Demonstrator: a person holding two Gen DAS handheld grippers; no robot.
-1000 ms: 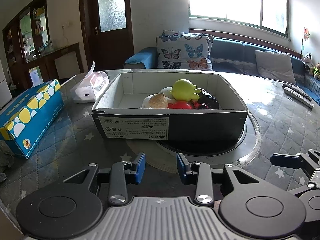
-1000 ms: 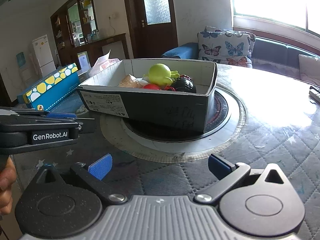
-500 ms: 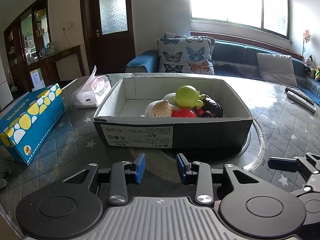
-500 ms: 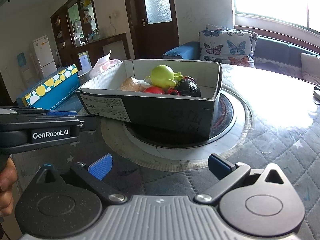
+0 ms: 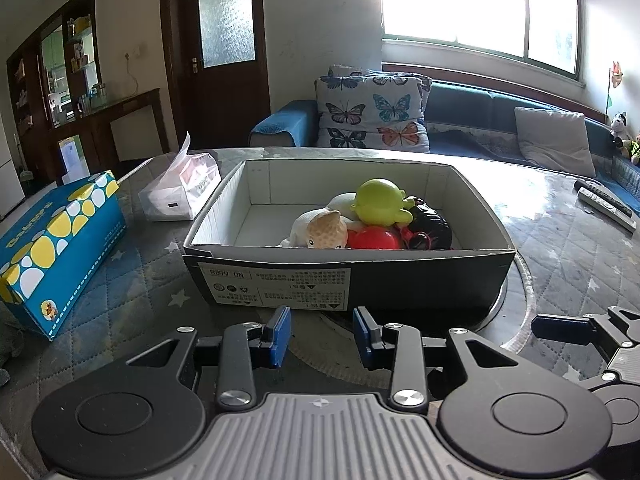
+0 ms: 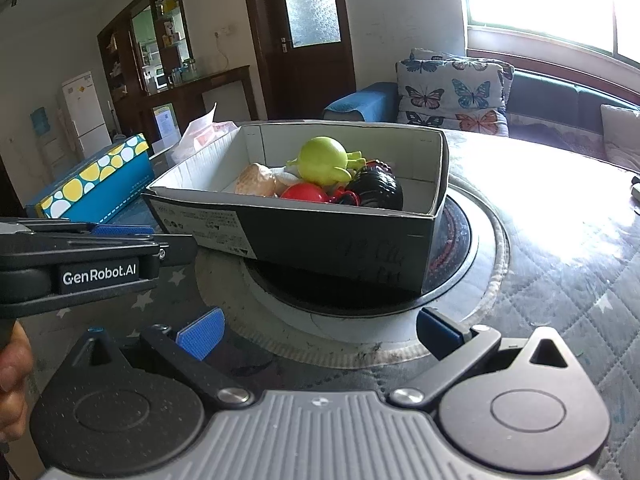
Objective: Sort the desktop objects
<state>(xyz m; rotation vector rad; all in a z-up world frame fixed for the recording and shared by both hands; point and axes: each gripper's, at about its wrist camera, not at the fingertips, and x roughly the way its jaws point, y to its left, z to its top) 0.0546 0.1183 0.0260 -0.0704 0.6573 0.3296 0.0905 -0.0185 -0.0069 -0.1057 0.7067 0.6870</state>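
Observation:
A black cardboard box [image 5: 344, 280] [image 6: 320, 236] stands on the round table's turntable. It holds a green toy [image 5: 380, 202] [image 6: 324, 160], a red ball [image 5: 372, 239] [image 6: 304, 192], a black ribbed toy [image 5: 434, 228] [image 6: 378, 188] and a tan and white plush [image 5: 320, 230] [image 6: 256, 178]. My left gripper [image 5: 322, 334] is open and empty, just in front of the box's near wall. My right gripper [image 6: 318, 332] is wide open and empty, in front of the box's right corner. The left gripper's side also shows in the right wrist view [image 6: 96, 264].
A blue tissue box with yellow and white dots [image 5: 56, 240] [image 6: 96, 178] lies to the left. A white tissue pack [image 5: 180, 192] sits behind it. Two remote controls [image 5: 604, 204] lie at the far right. A sofa with butterfly cushions [image 5: 372, 116] stands beyond the table.
Both grippers have risen and tilted so the box's inside shows more; both stay open and empty. The box and toys have not moved.

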